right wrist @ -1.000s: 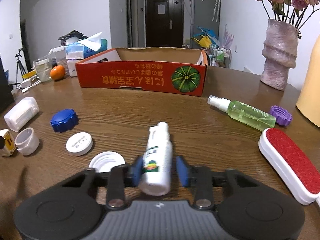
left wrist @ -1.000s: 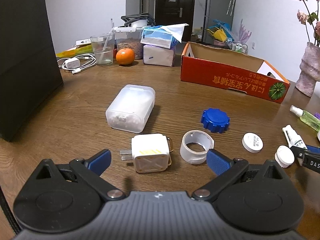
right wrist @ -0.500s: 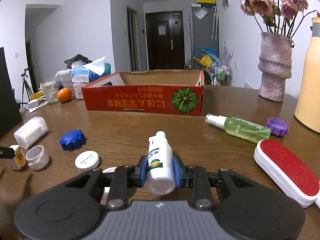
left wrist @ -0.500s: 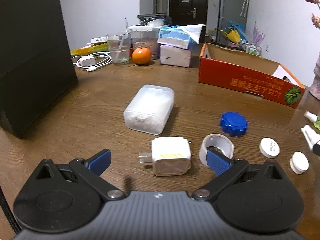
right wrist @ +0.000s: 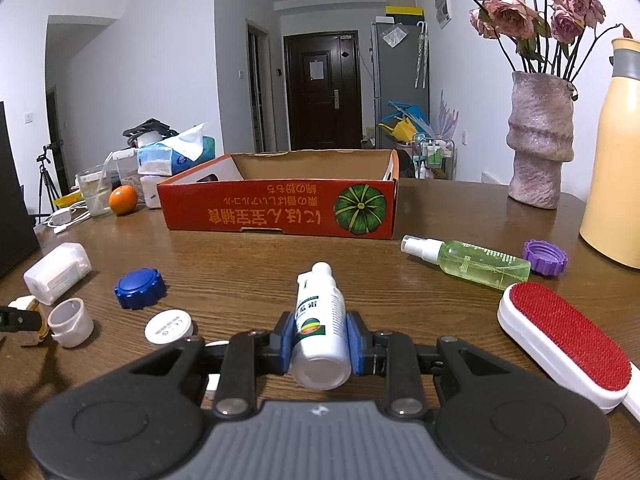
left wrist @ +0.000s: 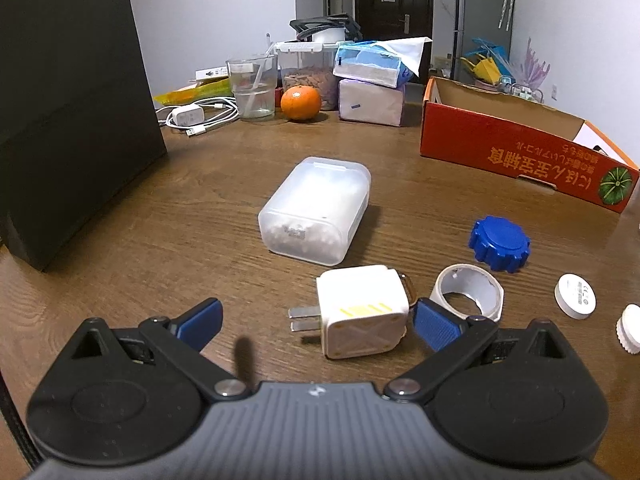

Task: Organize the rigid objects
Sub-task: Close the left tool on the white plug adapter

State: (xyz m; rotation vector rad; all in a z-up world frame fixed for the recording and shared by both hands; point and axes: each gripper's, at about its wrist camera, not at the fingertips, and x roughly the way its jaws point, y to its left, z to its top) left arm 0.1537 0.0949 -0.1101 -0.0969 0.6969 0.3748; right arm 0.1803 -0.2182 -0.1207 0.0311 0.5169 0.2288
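My right gripper is shut on a white bottle with a coloured label, its blue pads pressing both sides and the nozzle pointing away from me toward the orange cardboard box. My left gripper stands open low over the table. A white plug adapter lies between its fingers, close against the right fingertip, prongs pointing left. A frosted plastic case lies just beyond it. In the left wrist view the orange cardboard box sits at the back right.
Loose on the wooden table are a blue cap, a white ring, a white disc, a green spray bottle, a purple cap and a red lint brush. A vase, yellow jug and black box stand around.
The right gripper's pads closed tight on the white bottle and it tipped upward with it. The left gripper swung left, so the plug adapter now lies by its right finger.
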